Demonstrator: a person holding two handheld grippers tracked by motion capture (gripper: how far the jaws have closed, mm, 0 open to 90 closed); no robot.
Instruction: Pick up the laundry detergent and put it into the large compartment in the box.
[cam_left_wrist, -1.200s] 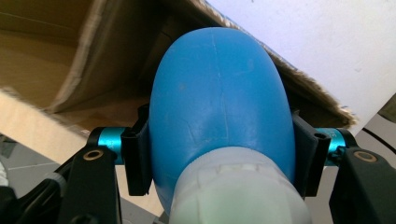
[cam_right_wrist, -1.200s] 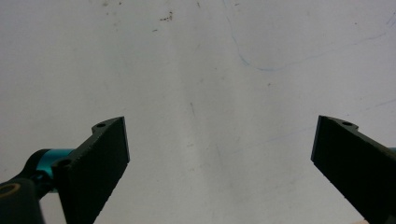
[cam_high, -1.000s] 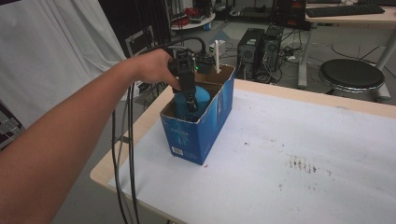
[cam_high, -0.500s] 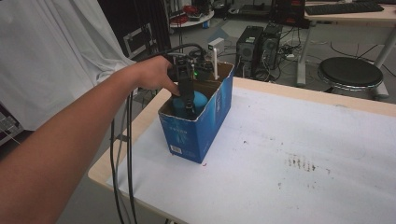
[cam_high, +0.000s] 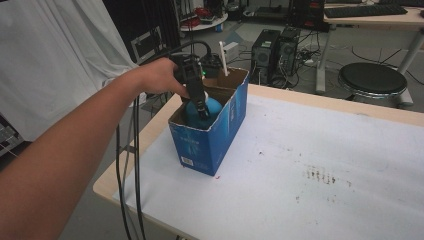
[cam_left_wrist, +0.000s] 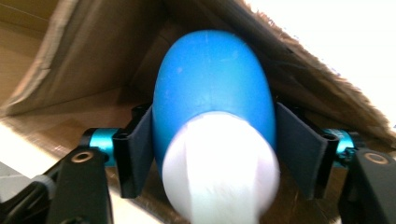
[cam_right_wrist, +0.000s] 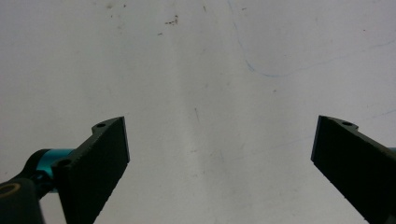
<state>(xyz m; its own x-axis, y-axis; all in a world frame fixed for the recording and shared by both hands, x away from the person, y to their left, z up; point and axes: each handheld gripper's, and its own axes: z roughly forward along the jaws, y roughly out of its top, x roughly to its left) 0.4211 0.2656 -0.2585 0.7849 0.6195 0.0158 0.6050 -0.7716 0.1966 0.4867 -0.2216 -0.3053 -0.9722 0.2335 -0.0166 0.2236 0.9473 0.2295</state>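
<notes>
Left gripper (cam_high: 201, 106): its jaws have just been opening; in the left gripper view the pads (cam_left_wrist: 136, 154) stand on either side of the blue bottle (cam_left_wrist: 212, 93), which sits between them, the right pad with a thin gap to it and the left pad so close that contact cannot be told.
Left hand (cam_high: 161, 77): sits slightly higher and farther left above the blue cardboard box (cam_high: 212, 140) than a second ago, with the gripper body leaning more steeply down into the box.
Blue bottle: shows a little more of its rounded blue shoulder (cam_high: 212, 106) beside the gripper than in the earlier high views.
</notes>
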